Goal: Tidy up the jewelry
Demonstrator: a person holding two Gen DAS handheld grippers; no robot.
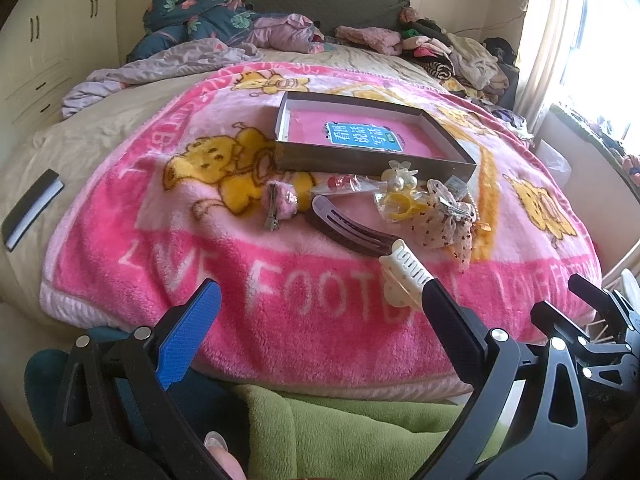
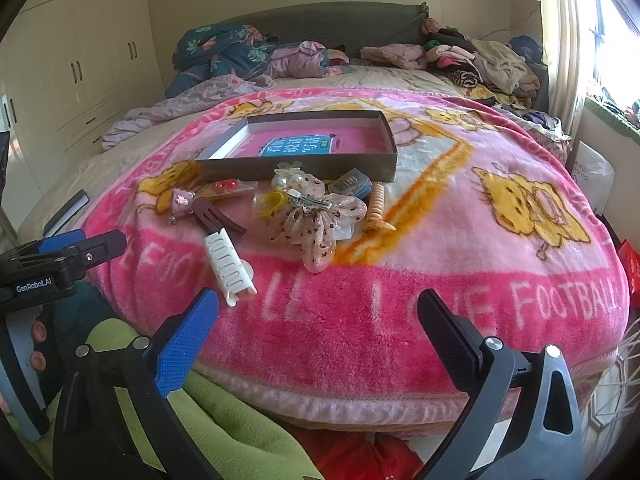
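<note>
The left claw [image 1: 320, 304] stands wide, one blue pad at lower left and one black finger at lower right of its view. The white clip [image 1: 404, 276] lies on the blanket right at the tip of that black finger; whether they touch I cannot tell. The right claw [image 2: 318, 312] is just as wide and holds nothing, its fingers low in its frame over the blanket's near edge.

The jewelry sits in one loose heap at mid-frame, just in front of the box [image 2: 320, 162]. Counted in the right view: one white clip [image 2: 228, 268], one brown clip [image 2: 218, 218] touching its far end, one pink fuzzy clip [image 2: 182, 202], one packet with red beads [image 2: 226, 188], one yellow ring [image 2: 274, 202], one pearl piece [image 2: 290, 178], one dotted sheer bow [image 2: 316, 220] with a metal clip on top, one orange spiral tie [image 2: 378, 208], one small blue packet [image 2: 352, 182]. The box is one shallow open tray, dark-walled, with a pink floor and a blue label inside.

All of it lies on a pink blanket [image 2: 400, 280] with yellow bears and white lettering, spread on a bed [image 2: 380, 74]. Piles of clothes [image 2: 480, 60] sit at the upper part of the frame by the headboard. Cream cupboards [image 2: 92, 64] fill the upper left, a bright window [image 2: 616, 20] the upper right. A green cloth [image 2: 224, 420] lies at the bottom.
</note>
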